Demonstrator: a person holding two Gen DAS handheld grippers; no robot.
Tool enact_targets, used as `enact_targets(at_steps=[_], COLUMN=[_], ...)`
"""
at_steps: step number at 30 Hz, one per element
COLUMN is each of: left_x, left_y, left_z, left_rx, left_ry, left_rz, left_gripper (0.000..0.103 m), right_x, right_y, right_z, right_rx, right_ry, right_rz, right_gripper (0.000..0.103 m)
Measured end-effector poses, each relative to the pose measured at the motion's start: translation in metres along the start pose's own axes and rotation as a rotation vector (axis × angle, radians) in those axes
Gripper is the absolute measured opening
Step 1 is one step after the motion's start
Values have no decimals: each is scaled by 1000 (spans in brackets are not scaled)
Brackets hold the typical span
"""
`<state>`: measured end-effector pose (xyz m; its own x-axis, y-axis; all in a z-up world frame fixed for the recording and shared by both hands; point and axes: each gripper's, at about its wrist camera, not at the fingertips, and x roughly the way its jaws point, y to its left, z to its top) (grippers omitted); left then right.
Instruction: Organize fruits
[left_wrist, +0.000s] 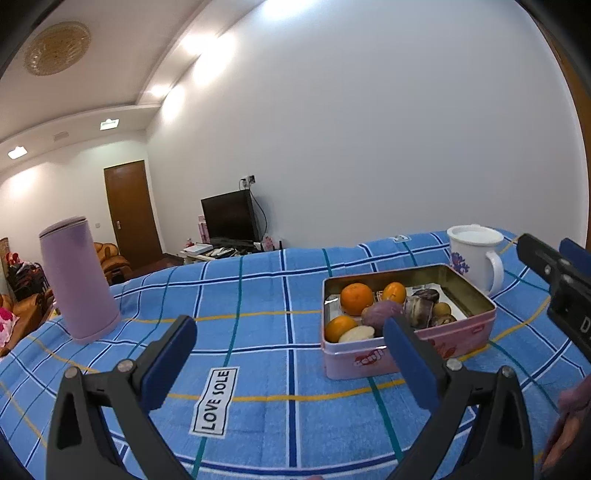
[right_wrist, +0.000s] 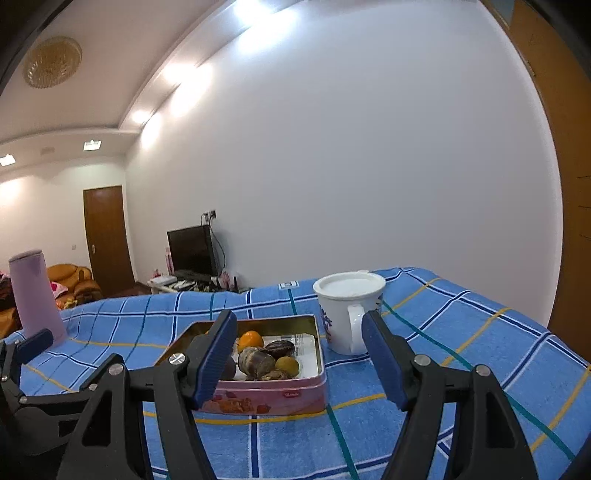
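A pink tin box (left_wrist: 436, 341) (right_wrist: 280, 397) sits on the blue checked cloth. It holds oranges (left_wrist: 356, 298) (right_wrist: 250, 339), a purple fruit (left_wrist: 380, 312), dark brown fruits (left_wrist: 419, 310) (right_wrist: 256, 362) and a yellow-green one (right_wrist: 287, 365). My left gripper (left_wrist: 291, 360) is open and empty above the cloth, to the left of and in front of the tin. The right gripper (right_wrist: 299, 356) is open and empty just in front of the tin; its left finger hides part of the contents. The right gripper also shows at the edge of the left wrist view (left_wrist: 554, 273).
A white lidded mug (left_wrist: 476, 258) (right_wrist: 349, 314) stands behind the tin on the right. A tall lilac flask (left_wrist: 75, 277) (right_wrist: 35, 295) stands at the left. A "LOVE SOLE" label (left_wrist: 216, 400) lies on the cloth. A hand (left_wrist: 569, 424) shows at the lower right.
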<state>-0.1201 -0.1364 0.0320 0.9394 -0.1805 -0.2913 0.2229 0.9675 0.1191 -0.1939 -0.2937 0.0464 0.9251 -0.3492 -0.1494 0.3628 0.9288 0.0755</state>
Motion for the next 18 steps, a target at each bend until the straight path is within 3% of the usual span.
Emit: enact_targets(at_steps=[7,18], left_x=[-13,-15], left_y=[8,8], left_z=[-4,-4], left_rx=[-42,-47], left_ry=[-21,-19], left_rz=[-5,8], left_gripper=[103,103], right_x=[-18,-26], right_y=[13,4], right_z=[-1,1], right_rx=[-55,-12], right_ry=[-46,-70], right_rz=[-10,-24], right_gripper=[72,74])
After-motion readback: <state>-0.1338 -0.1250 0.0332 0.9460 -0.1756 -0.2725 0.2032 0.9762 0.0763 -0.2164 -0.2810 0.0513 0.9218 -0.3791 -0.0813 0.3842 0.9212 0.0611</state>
